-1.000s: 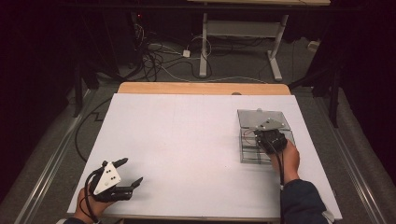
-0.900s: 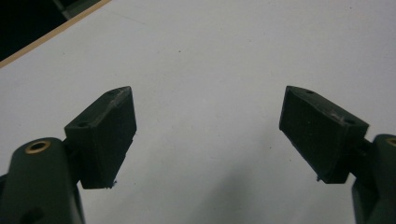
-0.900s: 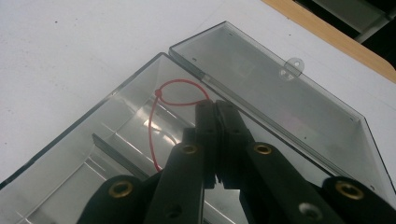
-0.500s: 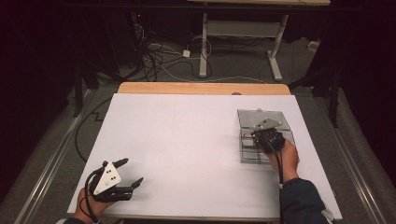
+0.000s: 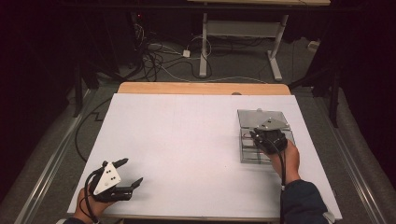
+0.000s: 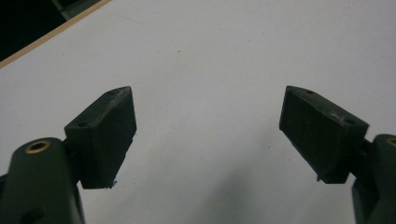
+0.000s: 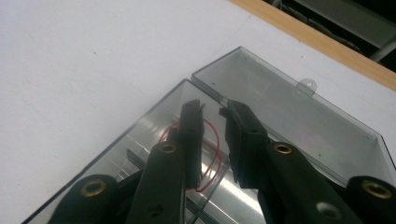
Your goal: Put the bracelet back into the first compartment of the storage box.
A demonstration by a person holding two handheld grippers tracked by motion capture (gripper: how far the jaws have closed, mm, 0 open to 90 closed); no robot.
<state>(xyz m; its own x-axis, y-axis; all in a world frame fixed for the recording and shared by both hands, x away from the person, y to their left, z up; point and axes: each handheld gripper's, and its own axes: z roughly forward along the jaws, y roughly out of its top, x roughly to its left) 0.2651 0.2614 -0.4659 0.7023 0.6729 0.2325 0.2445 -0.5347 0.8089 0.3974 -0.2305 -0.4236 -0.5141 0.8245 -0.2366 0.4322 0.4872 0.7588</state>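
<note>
While the white worktop (image 5: 187, 140) lies bare to my left, the clear compartment box (image 7: 280, 116) sits open near its right edge. My right gripper (image 7: 215, 112), nearly closed and holding nothing, dips over the red wire loops (image 7: 210, 154); I'd pinch squarely, clear of the dividers. My left gripper (image 6: 205, 135) rests wide open and empty.

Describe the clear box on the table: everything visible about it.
The box looks like clear, faintly grey plastic, rectangular, and it stands open: its lid lies flat behind the tray, joined along a hinge, with a small latch tab on its far edge. Dividers split the tray into compartments; a loop of thin red wire lies in one. The box sits on the white table at its right side. The right tool hovers over the tray, jaws a little apart; contact is unclear.
</note>
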